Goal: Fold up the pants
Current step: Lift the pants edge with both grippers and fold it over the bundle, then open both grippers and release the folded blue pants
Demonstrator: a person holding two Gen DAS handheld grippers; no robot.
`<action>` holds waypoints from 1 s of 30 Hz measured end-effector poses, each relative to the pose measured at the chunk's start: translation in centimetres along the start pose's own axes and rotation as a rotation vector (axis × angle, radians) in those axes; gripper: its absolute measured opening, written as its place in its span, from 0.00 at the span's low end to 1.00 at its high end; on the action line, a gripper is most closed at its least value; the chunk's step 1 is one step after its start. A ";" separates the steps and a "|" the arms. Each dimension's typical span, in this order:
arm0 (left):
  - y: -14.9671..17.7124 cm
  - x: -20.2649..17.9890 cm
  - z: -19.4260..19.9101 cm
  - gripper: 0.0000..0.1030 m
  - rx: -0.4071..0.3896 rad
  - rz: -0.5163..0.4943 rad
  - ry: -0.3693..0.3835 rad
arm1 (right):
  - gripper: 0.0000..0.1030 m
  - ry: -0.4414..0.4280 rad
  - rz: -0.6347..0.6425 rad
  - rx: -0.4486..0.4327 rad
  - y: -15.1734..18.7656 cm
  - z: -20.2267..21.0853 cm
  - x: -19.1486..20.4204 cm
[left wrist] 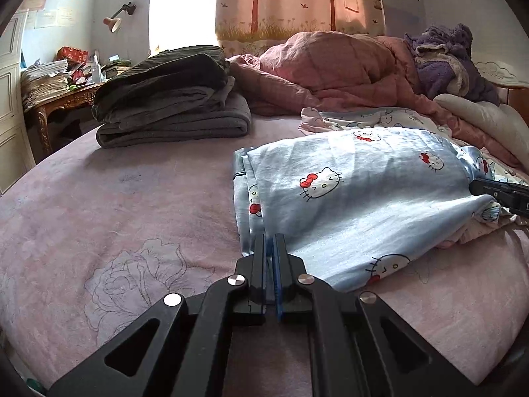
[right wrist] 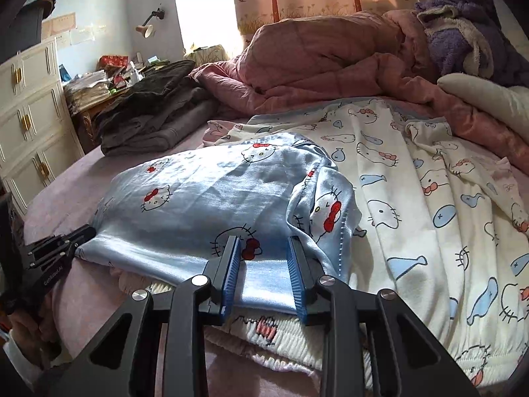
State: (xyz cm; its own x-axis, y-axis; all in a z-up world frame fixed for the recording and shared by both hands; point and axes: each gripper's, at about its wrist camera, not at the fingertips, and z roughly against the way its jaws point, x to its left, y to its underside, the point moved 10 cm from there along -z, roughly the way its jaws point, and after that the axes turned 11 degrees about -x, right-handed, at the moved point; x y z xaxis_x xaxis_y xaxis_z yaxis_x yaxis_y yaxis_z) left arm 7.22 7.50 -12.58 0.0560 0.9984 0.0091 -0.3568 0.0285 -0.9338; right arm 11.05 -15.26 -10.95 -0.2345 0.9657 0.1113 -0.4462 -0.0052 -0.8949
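Bare pink sheet (left wrist: 99,225) lies open on the left, near side. Far left, a stack of folded dark clothes (left wrist: 172,99) blocks the way; a heaped pink quilt (left wrist: 330,69) walls the far edge (purple blanket (left wrist: 443,63) atop). The blue pants (left wrist: 347,198) and white cat-print garment (right wrist: 429,198) fill the right.

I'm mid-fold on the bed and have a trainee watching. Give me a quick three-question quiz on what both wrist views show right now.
1. True or false: the left claw is shut on the near edge of the blue cat-print pants.
2. What lies under the blue pants on the right-hand side? A) a towel B) a white cat-print garment C) a pillowcase
3. Name what sits at the far left of the bed, near the desk.

Key
1. True; its jaws are pinched together on the fabric edge.
2. B.
3. A stack of folded dark clothes.
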 end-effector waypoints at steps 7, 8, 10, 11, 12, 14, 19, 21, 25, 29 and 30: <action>0.1 0.2 0.0 0.05 0.001 0.038 0.023 | 0.29 -0.005 -0.010 0.003 0.0 0.0 -0.2; 0.1 0.2 0.0 0.05 0.001 0.043 0.025 | 0.29 0.000 -0.004 0.003 0.1 0.0 -0.2; 0.2 0.2 0.1 0.05 0.004 0.067 0.035 | 0.29 0.012 0.009 -0.001 0.1 0.0 -0.4; 0.2 0.3 0.0 0.05 0.007 0.079 0.041 | 0.29 0.016 0.013 -0.002 0.1 0.0 -0.4; 0.2 0.3 0.0 0.05 0.008 0.088 0.043 | 0.30 0.017 0.014 -0.001 0.0 0.0 -0.3; 0.2 0.2 0.1 0.05 0.006 0.086 0.037 | 0.30 0.012 0.009 0.001 0.1 0.0 -0.2; -0.2 0.1 0.8 0.13 0.002 0.172 0.154 | 0.30 0.006 0.000 -0.001 0.1 0.1 -0.2; -0.5 0.2 1.8 0.24 -0.005 0.218 0.195 | 0.30 0.007 -0.006 -0.003 0.0 0.1 -0.1; -1.4 -0.5 4.2 0.53 -0.032 0.150 0.158 | 0.32 -0.019 -0.027 -0.004 -0.5 0.7 -0.2; -2.5 -1.8 6.5 0.73 -0.041 0.147 0.165 | 0.32 -0.045 -0.063 -0.047 -1.5 2.9 -0.3; -3.0 -2.1 7.2 0.76 -0.057 0.163 0.185 | 0.32 -0.052 -0.067 -0.062 -1.8 3.7 -0.2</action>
State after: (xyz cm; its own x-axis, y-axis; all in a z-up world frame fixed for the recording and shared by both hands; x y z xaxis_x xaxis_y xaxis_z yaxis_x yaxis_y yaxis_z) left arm 1.47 5.65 -7.26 0.1738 0.9635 -0.2038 -0.3219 -0.1399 -0.9364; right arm 8.69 -16.39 -7.78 -0.2513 0.9486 0.1923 -0.4084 0.0762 -0.9096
